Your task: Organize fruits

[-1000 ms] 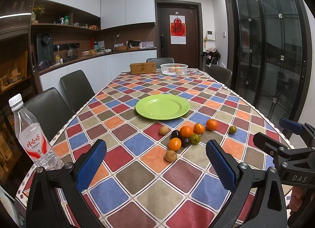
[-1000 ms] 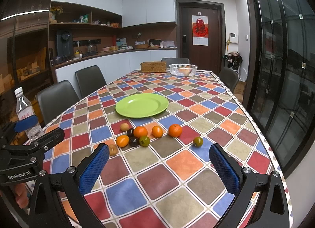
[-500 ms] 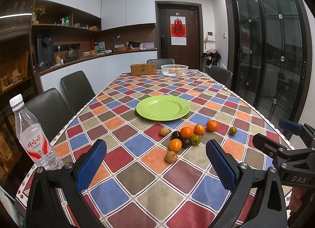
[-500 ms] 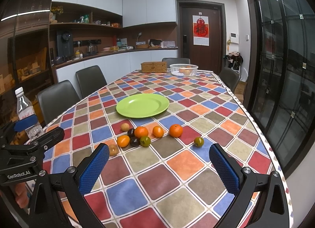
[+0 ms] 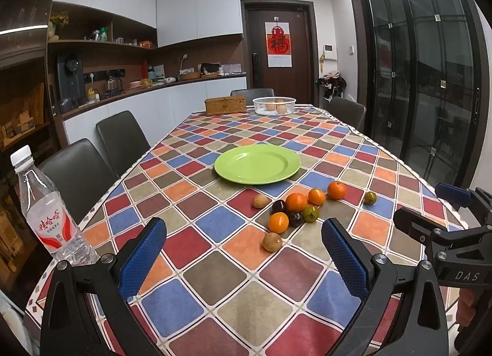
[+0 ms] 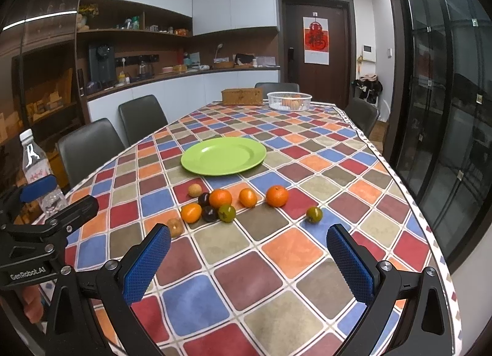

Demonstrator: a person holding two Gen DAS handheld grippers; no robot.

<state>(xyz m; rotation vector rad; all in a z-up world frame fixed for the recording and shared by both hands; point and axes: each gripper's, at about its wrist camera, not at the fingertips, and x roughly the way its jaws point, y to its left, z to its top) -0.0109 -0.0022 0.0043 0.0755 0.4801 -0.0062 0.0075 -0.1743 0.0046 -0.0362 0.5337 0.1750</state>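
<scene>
Nothing looks sorted yet: the green plate [image 5: 257, 164] sits bare in the middle of the checked tablecloth [image 5: 215, 267], and every loose fruit lies on the cloth just in front of it. The cluster holds a large orange [image 6: 220, 198], a smaller orange [image 6: 247, 197] beside it, another orange [image 6: 277, 195] a little to the right and one more orange [image 6: 191, 212] at the near left, with two dark plums [image 6: 209, 213] and a green citrus [image 6: 227, 213] packed in among them. Two brown, rough-skinned fruits lie at the edges of the group, one nearest the plate [image 5: 259, 201] and one closest to the left gripper [image 5: 272, 242]. A second green citrus [image 6: 314, 214] rests apart on the right. The left gripper [image 5: 244, 253] and the right gripper [image 6: 249, 259] both hover over the near end of the table, jaws spread wide and holding nothing, so I judge the whole job is ahead, probably moving fruit onto the plate. A water bottle [image 5: 49, 217] stands at the near left corner, well clear of the fruit. At the far end are a white basket [image 5: 274, 105] with some fruit in it and a wicker box [image 5: 225, 104]. Nothing blocks the reach to the cluster, though the tightly packed pieces could roll when one is picked
</scene>
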